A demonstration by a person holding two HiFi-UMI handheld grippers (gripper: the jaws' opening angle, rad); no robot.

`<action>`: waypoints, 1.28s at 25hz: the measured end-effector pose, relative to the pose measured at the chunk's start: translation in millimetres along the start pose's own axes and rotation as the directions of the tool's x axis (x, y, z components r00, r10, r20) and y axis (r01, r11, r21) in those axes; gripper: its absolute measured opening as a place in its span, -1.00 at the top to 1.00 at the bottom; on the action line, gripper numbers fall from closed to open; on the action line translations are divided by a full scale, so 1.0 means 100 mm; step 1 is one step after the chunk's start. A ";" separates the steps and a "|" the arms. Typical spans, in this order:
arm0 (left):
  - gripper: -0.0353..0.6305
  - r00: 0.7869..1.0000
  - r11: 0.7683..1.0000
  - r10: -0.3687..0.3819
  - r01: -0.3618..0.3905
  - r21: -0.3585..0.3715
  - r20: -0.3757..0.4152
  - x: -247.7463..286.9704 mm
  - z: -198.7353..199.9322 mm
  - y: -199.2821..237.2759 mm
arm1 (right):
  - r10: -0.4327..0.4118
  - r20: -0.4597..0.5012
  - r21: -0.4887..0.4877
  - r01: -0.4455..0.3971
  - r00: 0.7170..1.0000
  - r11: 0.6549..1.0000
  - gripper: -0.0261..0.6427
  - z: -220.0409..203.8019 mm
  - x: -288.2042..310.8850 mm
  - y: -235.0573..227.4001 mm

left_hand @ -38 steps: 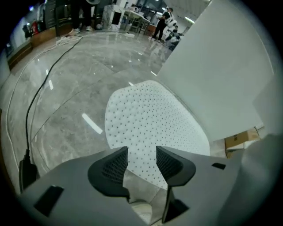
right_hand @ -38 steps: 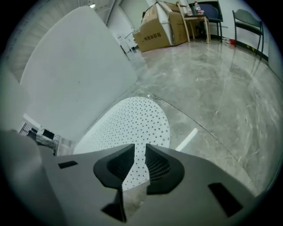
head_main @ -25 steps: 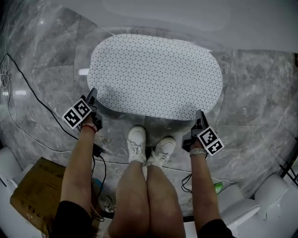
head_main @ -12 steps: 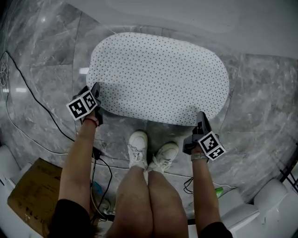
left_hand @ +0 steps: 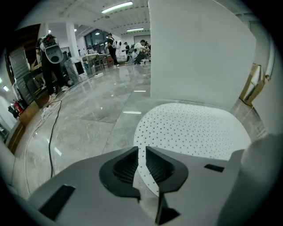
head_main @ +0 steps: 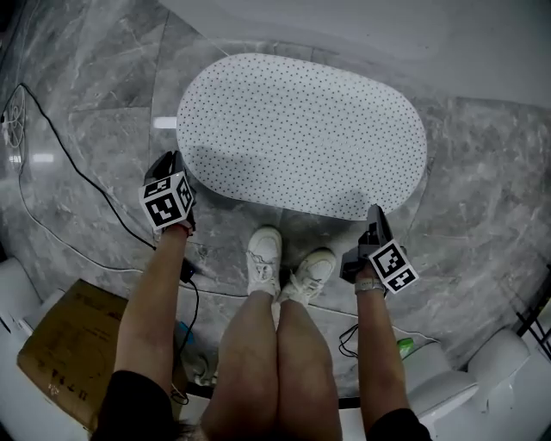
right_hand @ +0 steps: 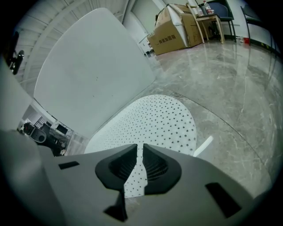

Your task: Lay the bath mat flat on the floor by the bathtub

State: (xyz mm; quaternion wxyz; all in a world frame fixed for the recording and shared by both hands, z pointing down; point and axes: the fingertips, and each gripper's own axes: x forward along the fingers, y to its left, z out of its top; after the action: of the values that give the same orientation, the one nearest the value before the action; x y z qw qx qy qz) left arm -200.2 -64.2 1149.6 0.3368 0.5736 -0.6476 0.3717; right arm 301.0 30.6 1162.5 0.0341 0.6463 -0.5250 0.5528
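Bath mat (head_main: 301, 129), white, oval, dotted: flat on the grey marble floor (head_main: 86, 155), far edge close along the white bathtub (head_main: 430, 26) at 12 o'clock. Left gripper (head_main: 172, 158) just beside the mat's 8 o'clock rim; jaws just drawn in to a thin slit, nothing pinched, only mat seen through the gap. Right gripper (head_main: 374, 212) at the 5 o'clock rim, jaws likewise nearly together, nothing clamped. White shoes (head_main: 264, 258) at the mat's 6 o'clock, just short of it. Black cable (head_main: 77, 181) across the floor at 9 o'clock.

Beside bathtub (head_main: 387, 34), bath mat (head_main: 301, 129) on floor (head_main: 86, 155); person's shoes (head_main: 264, 258) just before its near edge.
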 end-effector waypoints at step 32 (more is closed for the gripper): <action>0.85 0.909 0.893 -0.409 0.380 0.240 0.083 -3.44 2.12 -1.06 | 0.231 -0.003 -0.417 -0.211 0.973 0.884 0.84 1.80 -2.65 2.73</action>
State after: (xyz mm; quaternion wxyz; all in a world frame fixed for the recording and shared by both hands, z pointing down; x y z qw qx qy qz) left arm -57.8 -86.1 757.8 0.2968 0.7500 -0.4932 0.3259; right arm 270.2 -34.2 747.7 0.0950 0.5731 -0.7009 0.4138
